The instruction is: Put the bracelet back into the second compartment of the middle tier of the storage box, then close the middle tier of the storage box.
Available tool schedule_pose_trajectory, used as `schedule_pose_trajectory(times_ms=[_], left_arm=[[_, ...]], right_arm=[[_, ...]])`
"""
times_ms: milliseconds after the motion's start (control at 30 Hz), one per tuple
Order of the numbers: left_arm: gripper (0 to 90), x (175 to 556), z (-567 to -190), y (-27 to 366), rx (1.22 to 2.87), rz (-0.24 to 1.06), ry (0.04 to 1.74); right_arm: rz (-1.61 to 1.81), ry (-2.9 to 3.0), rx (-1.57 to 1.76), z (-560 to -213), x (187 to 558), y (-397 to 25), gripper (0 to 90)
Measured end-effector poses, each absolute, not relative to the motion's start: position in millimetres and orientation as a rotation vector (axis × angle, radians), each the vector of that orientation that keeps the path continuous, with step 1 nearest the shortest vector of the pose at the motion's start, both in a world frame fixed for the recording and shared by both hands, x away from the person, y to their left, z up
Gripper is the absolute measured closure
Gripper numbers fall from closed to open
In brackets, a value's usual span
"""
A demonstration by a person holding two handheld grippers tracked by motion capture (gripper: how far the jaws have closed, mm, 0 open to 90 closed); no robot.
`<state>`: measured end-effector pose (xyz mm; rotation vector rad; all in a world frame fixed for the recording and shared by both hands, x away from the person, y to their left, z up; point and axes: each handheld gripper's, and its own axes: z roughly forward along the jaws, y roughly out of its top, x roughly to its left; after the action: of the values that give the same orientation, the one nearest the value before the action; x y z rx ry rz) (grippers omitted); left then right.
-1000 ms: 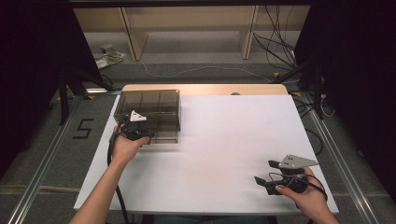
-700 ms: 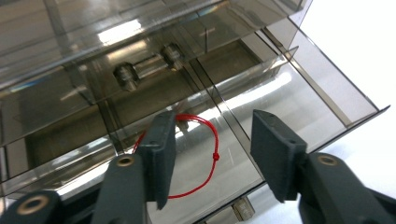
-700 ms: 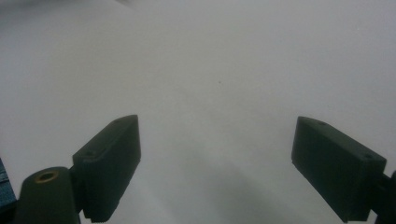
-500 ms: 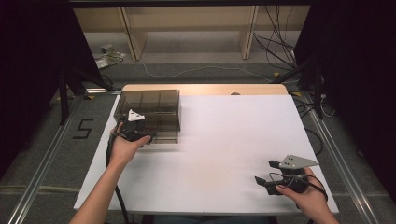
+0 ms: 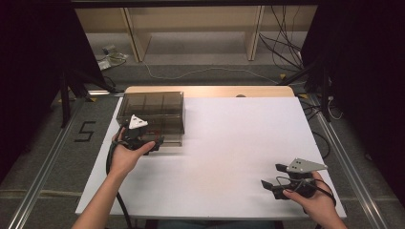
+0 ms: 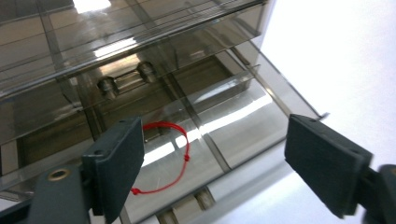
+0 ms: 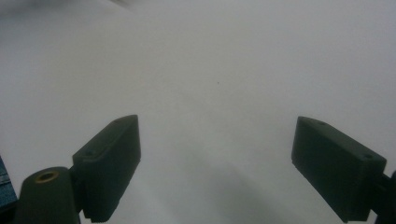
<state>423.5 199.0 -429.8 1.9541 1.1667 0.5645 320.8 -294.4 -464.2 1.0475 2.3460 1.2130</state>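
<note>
While the bottom drawer (image 6: 224, 140) of the smoke-tinted clear plastic drawer box (image 5: 152, 110) stands pulled out, seems roughly mid-task: drawer opened, contents not yet lifted. Directly ahead of the left hand-held gripper (image 6: 212, 158), and low between its wide-spread jaws, lies a thin red string loop bracelet (image 6: 169, 156) on the drawer's divided floor, untouched, closer to the left jaw. Just beyond, up and behind, sits the two-knobbed pull handle (image 6: 127, 79) of the drawer above. Judged left to do: closing on the bracelet, drawing it out, likely setting it on the white counter (image 5: 239, 143), perhaps pushing the drawer shut.

Well off to the right, close to the person, rests the right hand-held gripper (image 5: 269, 183), jaws wide apart and empty, nothing but bare counter ahead of it.

Readable writing: only a dark figure "5" (image 5: 84, 131) on the grey floor, off to the left of the left hand-held gripper. No brand or label legible on the box or drawers.
</note>
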Motion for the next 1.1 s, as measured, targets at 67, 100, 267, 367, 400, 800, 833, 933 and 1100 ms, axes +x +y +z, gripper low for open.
schedule_pose_trajectory(times_ms=[67,100,267,367,400,800,833,933,1100], left_arm=[[17.9,418.5,-430.1,198.7,1.944,0.556,1.155],[16.9,416.3,-430.7,198.3,1.941,0.550,1.155],[17.0,406.8,-435.5,196.5,1.937,0.532,1.154],[17.3,401.4,-438.4,196.5,1.932,0.521,1.153],[17.3,399.5,-439.0,197.0,1.933,0.521,1.152],[20.5,395.4,-444.5,202.1,1.957,0.542,1.146],[21.4,395.6,-444.9,202.7,1.954,0.541,1.147],[23.3,396.9,-445.7,206.3,1.947,0.547,1.164],[41.0,397.1,-444.0,214.2,1.934,0.603,1.197]], right_arm=[[1.213,2.348,1.044,-464.2,321.0,-294.1,16.3],[1.213,2.349,1.043,-464.3,321.0,-293.9,16.3],[1.212,2.348,1.050,-464.2,321.6,-293.7,16.3],[1.213,2.345,1.051,-464.2,322.2,-293.7,16.3],[1.213,2.345,1.053,-464.2,322.3,-293.6,16.3],[1.206,2.345,1.058,-464.6,323.4,-294.8,16.3],[1.204,2.348,1.059,-464.6,323.4,-294.7,16.3],[1.203,2.348,1.058,-464.7,323.7,-295.0,16.3],[1.205,2.342,1.063,-464.6,323.4,-295.0,16.3]])
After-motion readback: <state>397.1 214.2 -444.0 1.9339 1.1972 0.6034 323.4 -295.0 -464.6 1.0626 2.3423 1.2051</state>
